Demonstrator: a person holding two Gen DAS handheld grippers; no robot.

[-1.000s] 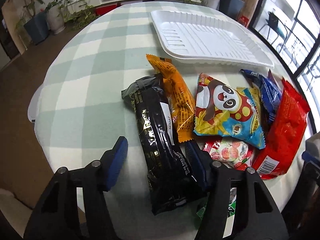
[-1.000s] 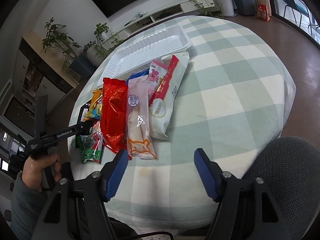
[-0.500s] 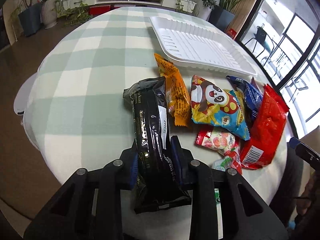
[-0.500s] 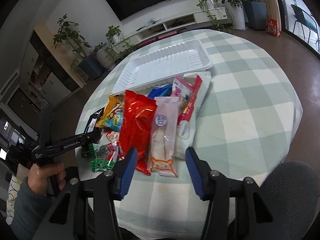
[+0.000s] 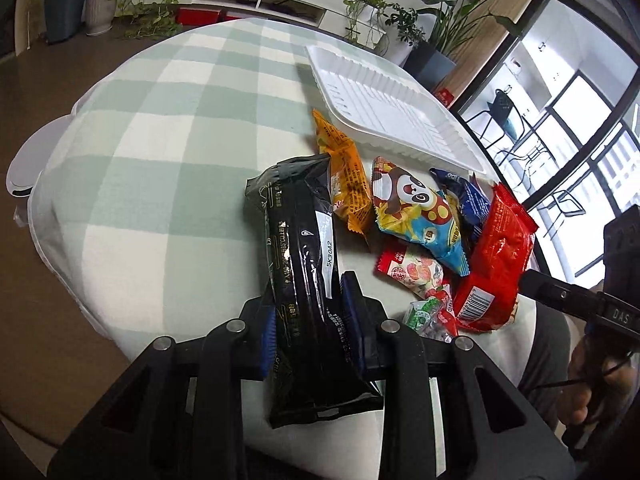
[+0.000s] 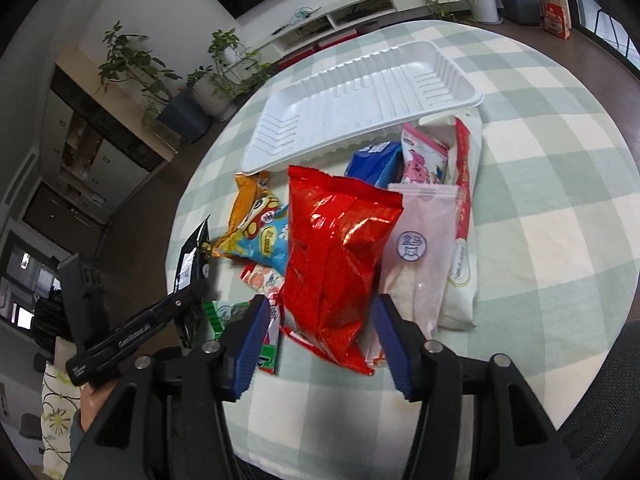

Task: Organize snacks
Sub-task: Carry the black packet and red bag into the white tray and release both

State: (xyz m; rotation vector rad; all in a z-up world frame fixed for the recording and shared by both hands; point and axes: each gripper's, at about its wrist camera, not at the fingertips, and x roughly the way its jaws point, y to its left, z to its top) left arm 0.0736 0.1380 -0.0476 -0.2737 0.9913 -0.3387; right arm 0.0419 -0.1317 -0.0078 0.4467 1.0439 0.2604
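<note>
My left gripper is shut on a long black snack pack, which looks raised off the table. My right gripper is open, its blue pads on either side of the near end of a red snack bag. The red bag also shows in the left wrist view. An empty white tray sits at the far side of the snacks; it also shows in the left wrist view. An orange pack, a panda pack and a pale pink pouch lie in the pile.
The round table has a green-and-white checked cloth. A blue pack, a long white-and-red pack and small red and green packs lie among the snacks. A dark chair stands at the near right edge.
My left gripper closed on the black pack and has lifted its end. My right gripper moved forward and narrowed, its pads now either side of the red bag.
</note>
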